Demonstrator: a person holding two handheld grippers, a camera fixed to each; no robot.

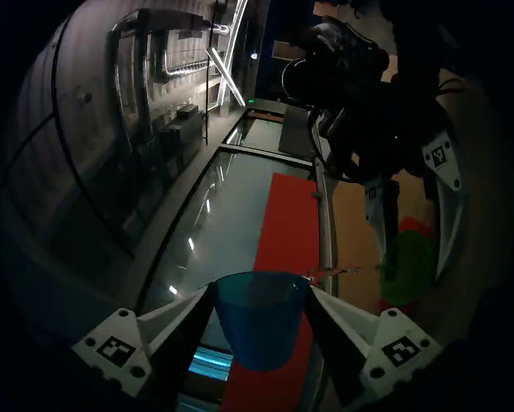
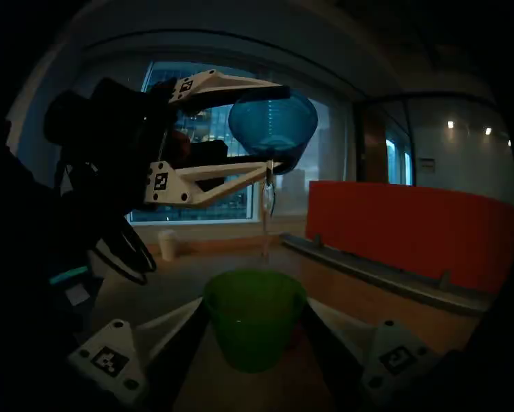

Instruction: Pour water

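One water stream (image 2: 265,220), blue cup (image 2: 273,127) tipped in left tool (image 1: 260,294), green cup (image 2: 254,316) below

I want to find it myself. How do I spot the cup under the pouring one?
Start at the big window in the right gripper view, then look down to the table. The green cup sits low, held by the right gripper; the blue cup is tipped above it.

Left gripper view: the green cup (image 1: 408,275) is partly covered by a finger of the right gripper (image 1: 416,264), whose body is lost in shadow. Right gripper view: the thin stream (image 2: 264,226) below the blue cup (image 2: 274,127) is blurred. The small pale object (image 2: 168,244) on the sill (image 2: 216,242) is possibly a cup.
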